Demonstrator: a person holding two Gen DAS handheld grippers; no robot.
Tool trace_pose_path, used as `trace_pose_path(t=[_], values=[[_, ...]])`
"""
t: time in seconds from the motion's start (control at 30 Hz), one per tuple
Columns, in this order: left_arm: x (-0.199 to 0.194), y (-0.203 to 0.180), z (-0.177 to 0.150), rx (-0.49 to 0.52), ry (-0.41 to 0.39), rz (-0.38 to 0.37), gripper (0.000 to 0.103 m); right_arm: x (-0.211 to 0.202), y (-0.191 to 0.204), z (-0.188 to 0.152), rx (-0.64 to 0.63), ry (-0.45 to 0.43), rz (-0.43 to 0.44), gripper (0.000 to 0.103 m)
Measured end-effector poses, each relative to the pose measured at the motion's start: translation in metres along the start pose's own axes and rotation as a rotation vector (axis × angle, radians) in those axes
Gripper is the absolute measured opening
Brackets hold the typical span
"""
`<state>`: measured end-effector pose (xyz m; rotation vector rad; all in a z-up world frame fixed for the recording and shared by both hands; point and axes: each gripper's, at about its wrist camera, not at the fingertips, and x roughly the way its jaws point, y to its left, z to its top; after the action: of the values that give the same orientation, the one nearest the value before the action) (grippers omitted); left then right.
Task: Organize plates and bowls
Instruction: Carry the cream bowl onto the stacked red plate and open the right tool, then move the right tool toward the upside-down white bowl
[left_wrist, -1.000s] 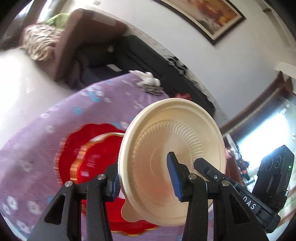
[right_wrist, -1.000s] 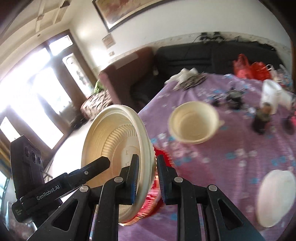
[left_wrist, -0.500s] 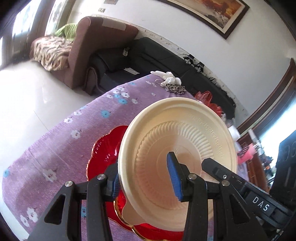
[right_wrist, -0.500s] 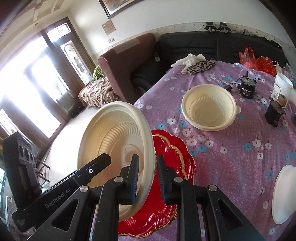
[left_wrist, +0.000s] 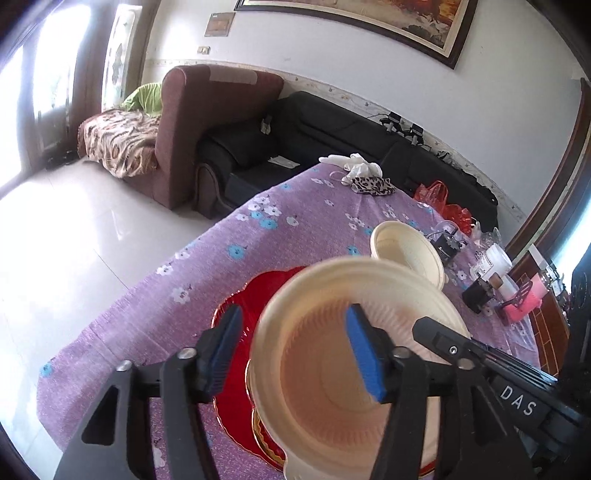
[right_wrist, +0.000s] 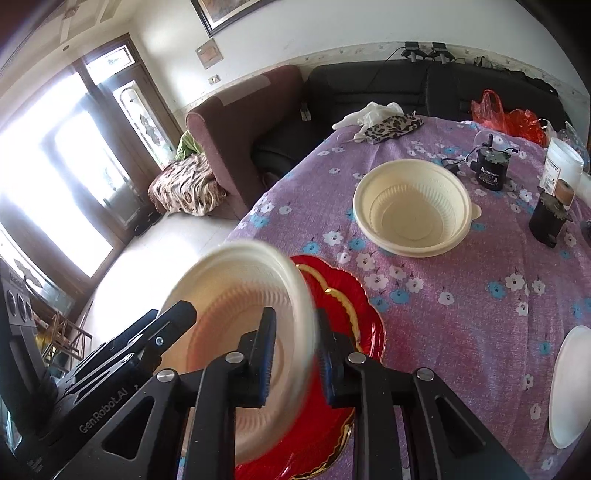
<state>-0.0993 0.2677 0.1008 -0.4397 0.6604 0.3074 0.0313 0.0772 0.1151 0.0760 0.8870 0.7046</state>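
- Here, the left gripper (left_wrist: 291, 350) was opening: the bowl (left_wrist: 343, 373) rim sat between its jaws, with the left pad clear of the wall and the blue right pad inside the bowl.
- The right gripper (right_wrist: 293, 356) was opening too, and its pads straddled the opposite rim of that bowl (right_wrist: 236, 325); the blur hid whether they still pressed on it.
- The bowl, cream and ribbed, hung tilted over the red plate (right_wrist: 343, 302), its lower edge low over the plate; contact could not be told.
- The plate, scalloped with gold trim, lay on the purple flowered cloth (right_wrist: 461, 295) near the table's corner.
- A second bowl (right_wrist: 412, 206) stood upright on the cloth beyond the plate, apart from it.
- A white plate (right_wrist: 569, 384) lay at the right edge of the right view, well apart.
- Dark jars (right_wrist: 548, 218) and a white tub (right_wrist: 561, 166) stood beyond the second bowl.
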Motion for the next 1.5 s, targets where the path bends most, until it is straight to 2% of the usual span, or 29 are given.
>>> trace_pose_path(t=[0.03, 0.07, 0.1, 0.27, 0.47, 0.6, 0.9, 1.0, 1.07, 1.2, 1.3, 1.4, 1.5], values=[[-0.002, 0.000, 0.000, 0.002, -0.011, 0.006, 0.069, -0.002, -0.001, 0.000, 0.008, -0.008, 0.006, 0.036], [-0.005, -0.001, 0.001, 0.005, -0.021, 0.012, 0.072, -0.004, -0.003, 0.001, 0.017, -0.022, 0.020, 0.045], [-0.007, -0.001, 0.002, 0.008, -0.031, 0.018, 0.073, -0.007, -0.003, 0.001, 0.021, -0.034, 0.026, 0.048], [-0.017, -0.004, 0.004, 0.025, -0.067, 0.048, 0.077, -0.024, -0.004, 0.004, 0.033, -0.085, 0.045, 0.051], [-0.030, -0.014, 0.004, 0.054, -0.097, 0.063, 0.079, -0.052, -0.013, 0.002, 0.059, -0.156, 0.061, 0.061], [-0.040, -0.024, 0.002, 0.071, -0.119, 0.062, 0.082, -0.076, -0.026, -0.005, 0.075, -0.206, 0.048, 0.069], [-0.064, -0.062, -0.009, 0.152, -0.162, 0.041, 0.083, -0.131, -0.075, -0.029, 0.145, -0.294, -0.016, 0.077], [-0.071, -0.080, -0.016, 0.192, -0.171, 0.030, 0.084, -0.154, -0.100, -0.041, 0.182, -0.334, -0.055, 0.080], [-0.075, -0.091, -0.021, 0.214, -0.175, 0.018, 0.089, -0.167, -0.112, -0.048, 0.198, -0.360, -0.090, 0.084], [-0.082, -0.117, -0.035, 0.265, -0.164, -0.041, 0.090, -0.198, -0.143, -0.064, 0.241, -0.429, -0.190, 0.093], [-0.084, -0.142, -0.049, 0.328, -0.141, -0.123, 0.100, -0.220, -0.177, -0.080, 0.307, -0.455, -0.252, 0.093], [-0.075, -0.169, -0.067, 0.400, -0.038, -0.260, 0.101, -0.233, -0.203, -0.093, 0.355, -0.460, -0.298, 0.093], [-0.064, -0.186, -0.083, 0.406, 0.064, -0.348, 0.101, -0.245, -0.230, -0.107, 0.408, -0.462, -0.336, 0.093]])
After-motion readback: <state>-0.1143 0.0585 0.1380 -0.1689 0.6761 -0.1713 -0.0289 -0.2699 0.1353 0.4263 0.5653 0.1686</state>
